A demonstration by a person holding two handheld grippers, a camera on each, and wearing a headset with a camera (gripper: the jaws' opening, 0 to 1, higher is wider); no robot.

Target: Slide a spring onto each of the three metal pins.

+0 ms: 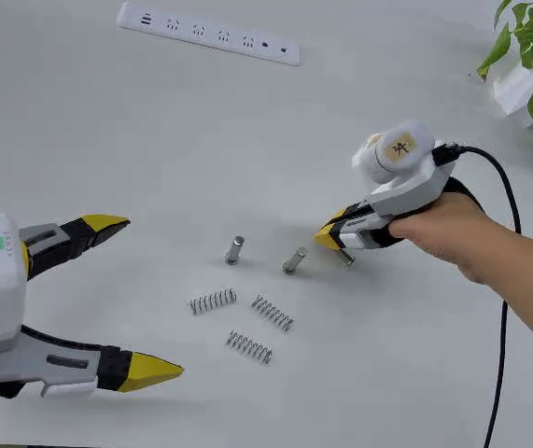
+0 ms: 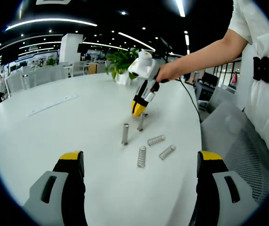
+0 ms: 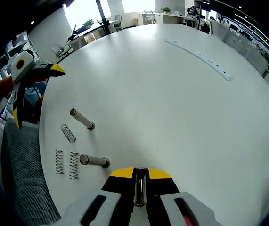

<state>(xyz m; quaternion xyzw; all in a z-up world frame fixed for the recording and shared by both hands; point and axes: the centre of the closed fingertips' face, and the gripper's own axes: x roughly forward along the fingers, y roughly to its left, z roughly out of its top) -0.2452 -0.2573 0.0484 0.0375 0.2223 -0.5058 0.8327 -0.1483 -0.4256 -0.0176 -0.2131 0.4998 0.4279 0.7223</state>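
Note:
Two metal pins (image 1: 234, 249) (image 1: 294, 260) stand upright on the white table (image 1: 154, 140). In front of them lie three loose springs (image 1: 213, 301) (image 1: 273, 313) (image 1: 248, 346). My right gripper (image 1: 331, 238) is low over the table just right of the pins, shut on the third pin (image 1: 345, 257). That pin (image 3: 138, 188) shows between its jaws in the right gripper view. My left gripper (image 1: 154, 296) is open at the left, holding nothing. The left gripper view shows the pins (image 2: 125, 133) (image 2: 140, 122) and springs (image 2: 156, 140) ahead of it.
A white power strip (image 1: 208, 33) lies at the far side of the table. A potted plant (image 1: 532, 56) stands at the back right. The right gripper's black cable (image 1: 504, 308) trails down the right side. A grey chair (image 2: 247, 155) stands by the table edge.

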